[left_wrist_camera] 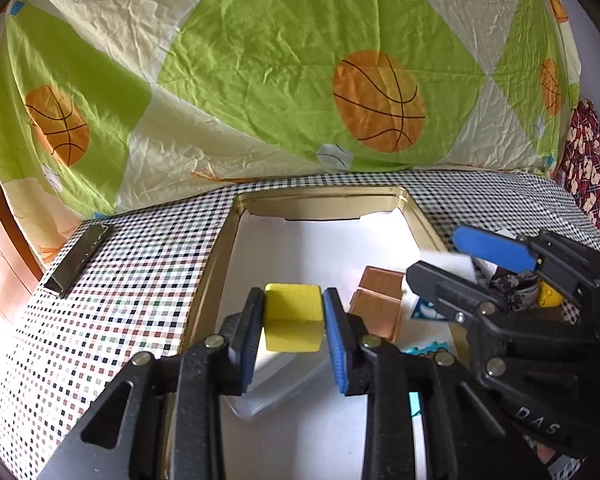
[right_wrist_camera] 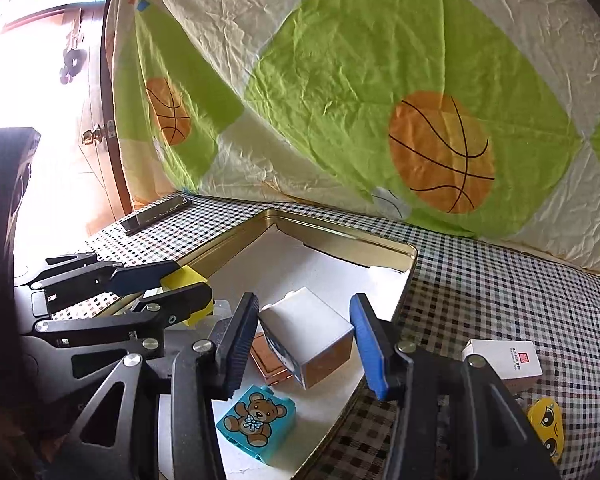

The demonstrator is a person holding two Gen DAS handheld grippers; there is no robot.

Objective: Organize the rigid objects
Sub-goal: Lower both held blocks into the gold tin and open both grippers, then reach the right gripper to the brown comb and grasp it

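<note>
Gold tin tray (right_wrist_camera: 342, 242), centre frame, white-lined, on the checked cloth. White box (right_wrist_camera: 306, 330), lower centre, sits clamped in the right gripper (right_wrist_camera: 306, 344): probably light, stiff card, best held by flat sides. Yellow block (left_wrist_camera: 294, 316), lower centre over the tray, squeezed by the left gripper (left_wrist_camera: 294, 320); probably light, slightly compressible.

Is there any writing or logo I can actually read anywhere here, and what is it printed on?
"DAS": pale letters on the black body of the right gripper, seen from the left wrist camera; more letters may be cut off.
Red square logo with small print beside it on the white carton: too small to read.
Teddy bear block and yellow emoji face: pictures only, no words.
</note>
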